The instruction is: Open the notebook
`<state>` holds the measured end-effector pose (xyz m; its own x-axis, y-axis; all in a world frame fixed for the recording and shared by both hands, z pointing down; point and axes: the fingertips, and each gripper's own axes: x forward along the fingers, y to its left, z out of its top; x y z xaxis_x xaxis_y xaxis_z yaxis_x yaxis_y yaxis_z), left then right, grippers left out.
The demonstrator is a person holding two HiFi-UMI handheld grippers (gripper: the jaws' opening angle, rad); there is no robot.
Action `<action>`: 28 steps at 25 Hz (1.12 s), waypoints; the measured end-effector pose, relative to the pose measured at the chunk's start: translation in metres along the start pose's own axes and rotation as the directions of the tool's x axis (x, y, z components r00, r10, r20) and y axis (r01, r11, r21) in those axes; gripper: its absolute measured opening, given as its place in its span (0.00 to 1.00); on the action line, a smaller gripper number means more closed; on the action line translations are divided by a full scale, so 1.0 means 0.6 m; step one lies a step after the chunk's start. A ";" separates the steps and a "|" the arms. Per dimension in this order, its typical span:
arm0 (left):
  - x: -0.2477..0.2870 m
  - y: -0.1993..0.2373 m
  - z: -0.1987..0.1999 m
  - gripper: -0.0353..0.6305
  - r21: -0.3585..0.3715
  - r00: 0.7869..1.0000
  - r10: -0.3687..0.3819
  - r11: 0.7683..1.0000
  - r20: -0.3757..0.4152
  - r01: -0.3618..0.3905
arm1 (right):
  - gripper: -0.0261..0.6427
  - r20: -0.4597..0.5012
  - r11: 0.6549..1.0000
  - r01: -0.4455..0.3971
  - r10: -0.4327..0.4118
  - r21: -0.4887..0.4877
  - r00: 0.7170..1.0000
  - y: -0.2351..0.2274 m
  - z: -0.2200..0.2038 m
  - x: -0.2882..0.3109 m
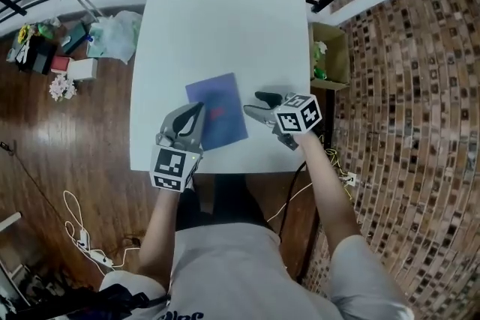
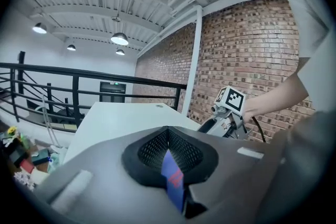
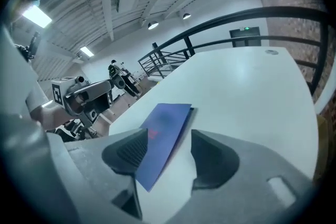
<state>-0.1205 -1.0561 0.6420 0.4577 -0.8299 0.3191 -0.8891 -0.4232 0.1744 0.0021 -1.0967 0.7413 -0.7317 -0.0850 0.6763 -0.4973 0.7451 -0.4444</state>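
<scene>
Just flat blue rect. notebook (image 1: 217,111)

In the left gripper view the left tool (image 2: 168,131) hides nearly all of the notebook (image 2: 173,178), leaving only a blue sliver whose red mark is too blurred to read. In the right gripper view part of the notebook's near edge is hidden behind one jaw of the right tool (image 3: 169,143). In the head view the clutter (image 1: 37,49) on the floor and what lies in the cardboard box (image 1: 339,56) are too small to identify.
</scene>
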 end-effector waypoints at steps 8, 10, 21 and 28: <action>-0.005 0.017 -0.013 0.08 -0.015 1.000 0.017 1.000 0.014 -0.017 | 0.40 -0.092 1.000 -0.021 0.021 0.000 0.996 0.002 -0.009 0.079; -0.009 0.020 -0.014 0.08 -0.029 1.000 0.018 0.999 0.018 -0.018 | 0.40 -0.095 1.000 -0.008 0.009 0.008 0.995 0.002 -0.013 0.087; -0.051 0.028 -0.019 0.08 -0.066 0.999 0.045 0.997 0.028 -0.043 | 0.35 -0.022 0.999 -0.037 0.037 0.033 0.999 0.041 -0.006 0.068; -0.114 0.050 0.008 0.08 -0.086 0.990 0.108 0.991 0.088 -0.101 | 0.33 0.088 0.989 -0.131 0.136 -0.061 0.987 0.157 0.061 0.023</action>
<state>-0.1783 -1.0141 0.6208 0.3563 -0.8995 0.2530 -0.9264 -0.3047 0.2214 -0.0721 -1.0516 0.6875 -0.8307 -0.0401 0.5553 -0.3676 0.7886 -0.4930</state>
